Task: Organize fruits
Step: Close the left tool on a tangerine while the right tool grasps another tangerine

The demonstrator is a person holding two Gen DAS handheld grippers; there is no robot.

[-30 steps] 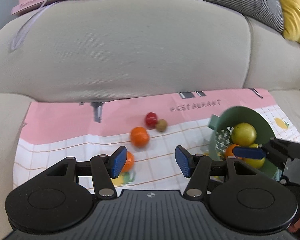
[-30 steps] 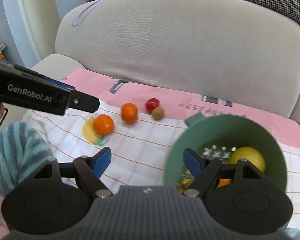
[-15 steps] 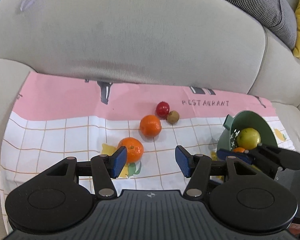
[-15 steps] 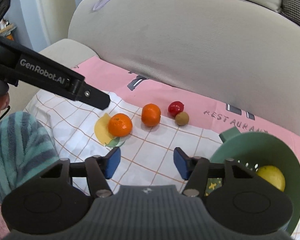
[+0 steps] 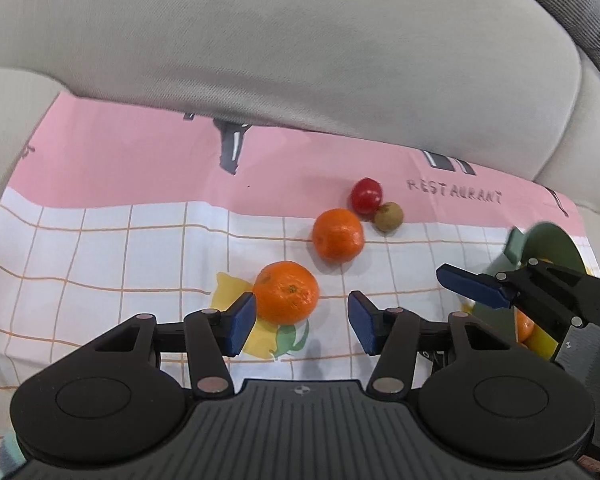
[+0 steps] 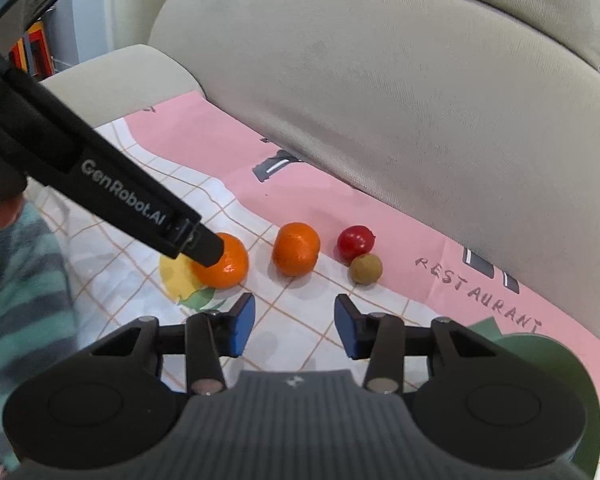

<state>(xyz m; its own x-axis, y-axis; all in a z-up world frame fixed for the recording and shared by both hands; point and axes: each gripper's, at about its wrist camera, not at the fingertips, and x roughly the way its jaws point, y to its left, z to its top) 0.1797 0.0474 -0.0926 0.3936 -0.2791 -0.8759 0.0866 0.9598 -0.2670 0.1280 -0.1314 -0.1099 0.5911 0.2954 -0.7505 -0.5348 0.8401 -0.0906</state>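
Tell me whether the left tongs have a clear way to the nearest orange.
Probably yes. The left tongs stand open with the nearest orange just ahead, beside their left pad; nothing lies between. The other orange sits farther back, apart.

A: The sofa [image 5: 260,60] looks like plain woven cloth, beige and matt, with a slightly nubby weave. The printed sheet [image 5: 120,168] laid on the seat is thin and smooth with soft creases; cloth or paper, can't tell.

B: Yep. The two oranges [image 5: 286,292] [image 5: 337,234] have that dimpled peel with a dull sheen, and the red fruit [image 6: 355,240] is smooth and glossy. The little brown one [image 6: 365,268] looks matt and a bit rough.

A: Both grippers [image 5: 302,318] [image 6: 295,322] are matt black plastic with ribbed tops, blue rubbery pads [image 5: 242,318] and small shiny metal pins. The green bowl [image 5: 556,244] looks like smooth matt plastic.
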